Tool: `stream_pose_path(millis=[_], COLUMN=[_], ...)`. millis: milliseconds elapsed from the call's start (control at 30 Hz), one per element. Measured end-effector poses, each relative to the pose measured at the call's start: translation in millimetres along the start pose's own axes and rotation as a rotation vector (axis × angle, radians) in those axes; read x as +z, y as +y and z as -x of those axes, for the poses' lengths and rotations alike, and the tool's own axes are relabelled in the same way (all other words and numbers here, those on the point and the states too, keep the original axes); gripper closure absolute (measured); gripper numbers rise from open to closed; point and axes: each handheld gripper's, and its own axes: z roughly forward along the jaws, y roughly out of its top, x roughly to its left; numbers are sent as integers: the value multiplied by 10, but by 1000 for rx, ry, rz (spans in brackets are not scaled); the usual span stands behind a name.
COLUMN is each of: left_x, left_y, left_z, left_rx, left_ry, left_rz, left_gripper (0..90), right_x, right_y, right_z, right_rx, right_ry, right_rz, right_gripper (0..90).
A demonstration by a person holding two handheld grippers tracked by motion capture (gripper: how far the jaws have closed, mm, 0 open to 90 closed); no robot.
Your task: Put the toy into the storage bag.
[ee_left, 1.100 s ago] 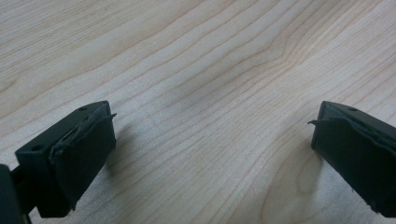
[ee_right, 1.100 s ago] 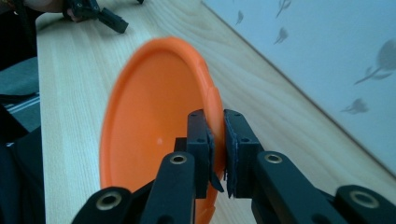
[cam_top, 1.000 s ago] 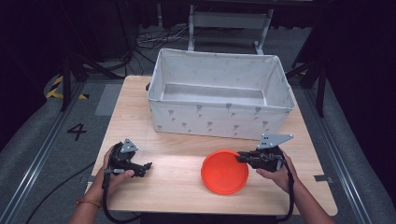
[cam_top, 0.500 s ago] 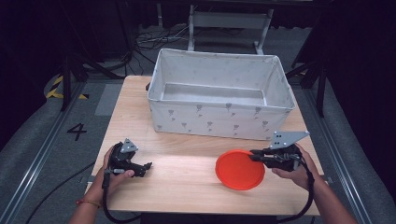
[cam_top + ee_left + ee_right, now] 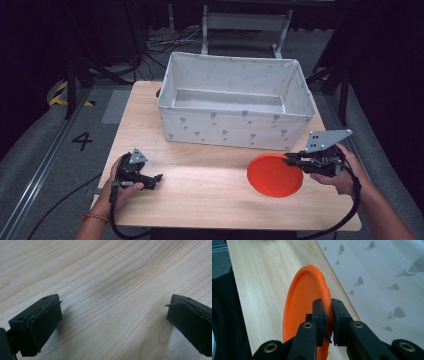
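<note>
- One orange plate [image 5: 274, 175] – I have it pinched at its rim in my right gripper [image 5: 289, 159], lifted above the table [image 5: 210, 192] just in front of the bin.
- One white fabric bin [image 5: 235, 131], at the table's far side.
- Two grippers – my left gripper [image 5: 158, 177] rests on the wood, jaws wide, nothing between them.

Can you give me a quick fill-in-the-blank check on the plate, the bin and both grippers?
1. The right gripper is shut on the rim of the ____ plate.
2. The left gripper's jaws stand ____ above bare wood.
3. The fabric bin sits at the table's ____ edge.

Missing words: orange; open; far
</note>
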Motion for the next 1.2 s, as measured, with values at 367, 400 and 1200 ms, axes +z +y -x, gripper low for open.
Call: stream_pose_path(millis=[367, 400, 1200], left_x=[6, 7, 7], left_y=[8, 8, 8], left_z=[-11, -11, -7], left_rx=[5, 5, 2], left_ry=[-6, -6, -2], left_rz=[-1, -1, -1], left_gripper=[1, 1, 1], right_x=[-270, -304, -696], right_y=[129, 149, 723], right_z=[131, 144, 452], right_rx=[-14, -18, -185], right_ry=[-11, -20, -44], right_rz=[-6, -10, -104], right_gripper=[823, 823, 822])
